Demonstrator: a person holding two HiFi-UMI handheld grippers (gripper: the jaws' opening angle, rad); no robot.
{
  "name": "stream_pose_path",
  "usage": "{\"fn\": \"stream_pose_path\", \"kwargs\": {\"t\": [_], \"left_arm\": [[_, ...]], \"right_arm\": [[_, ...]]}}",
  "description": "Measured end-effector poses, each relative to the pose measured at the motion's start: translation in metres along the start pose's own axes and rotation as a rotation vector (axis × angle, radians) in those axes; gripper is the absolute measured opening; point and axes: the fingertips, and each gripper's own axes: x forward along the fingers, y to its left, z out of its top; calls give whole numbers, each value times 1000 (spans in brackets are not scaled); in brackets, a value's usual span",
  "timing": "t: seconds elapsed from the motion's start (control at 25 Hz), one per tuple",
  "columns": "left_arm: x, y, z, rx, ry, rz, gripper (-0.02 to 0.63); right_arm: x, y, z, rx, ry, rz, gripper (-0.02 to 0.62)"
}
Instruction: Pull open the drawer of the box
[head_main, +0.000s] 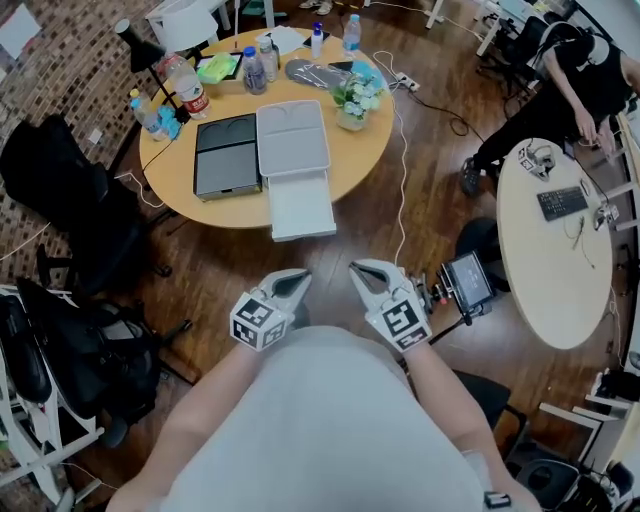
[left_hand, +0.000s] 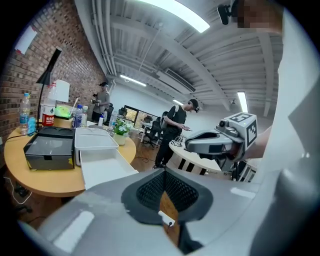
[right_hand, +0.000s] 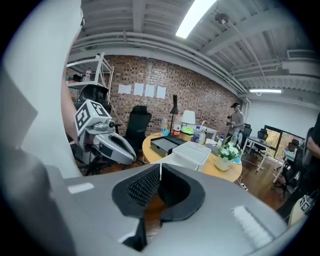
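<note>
Landmark: round wooden table (head_main: 180, 185), top centre in the head view. On it, near its front edge, white box (head_main: 292, 138); its drawer (head_main: 302, 205) stands pulled well out and overhangs the table's front rim toward the person. Black box (head_main: 227, 155) sits touching or just beside the white box, on the table's left half. Toward the table's back: several bottles (head_main: 254, 72), a green item (head_main: 217, 67), papers. Small flower pot (head_main: 352, 100) on the table's right side, near the white box but apart from it. Black desk lamp (head_main: 140, 50) at the table's back-left rim. Black office chair (head_main: 60, 190) off the table's left side. White cable (head_main: 402, 170) runs from the table's right rim down across the wooden floor (head_main: 440, 190) toward the person. Bare floor lies between the table's front and both grippers. Left gripper (head_main: 293, 277) and right gripper (head_main: 362, 268) are held side by side in front of the table, well apart from the drawer, touching nothing. Each gripper view shows its jaws brought together, tips meeting, nothing between them. Well right of the table: white oval table (head_main: 540, 260), a small screen on a stand (head_main: 467, 282), a person (head_main: 580, 80) leaning over.
</note>
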Motion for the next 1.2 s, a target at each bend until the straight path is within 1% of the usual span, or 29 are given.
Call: {"fn": "stream_pose_path", "kwargs": {"t": [0.16,0.36,0.48,0.56,0.72,0.88,1.08,1.2], "left_arm": [[6,-25,1,9,-3,21,5],[3,-55,-6,26,-1,47,5],[-4,-63,-15,17,3,78,5],[-13,-65,-21,12,8,95,5],[-36,-60,-28,12,5,133,5],[-44,-58,-33,0,-3,131,5],[-58,-55,-28,22,-15,98,5],[-71,-52,-29,22,-24,93,5]], "right_arm": [[-22,8,-7,94,-66,41,15],[-44,23,-21,120,-89,99,8],[-49,35,-23,150,-117,129,8],[-50,43,-25,159,-114,147,8],[-43,61,-13,162,-128,177,8],[-42,75,-6,159,-136,182,8],[-35,89,4,187,-144,155,8],[-33,100,7,188,-137,149,8]]}}
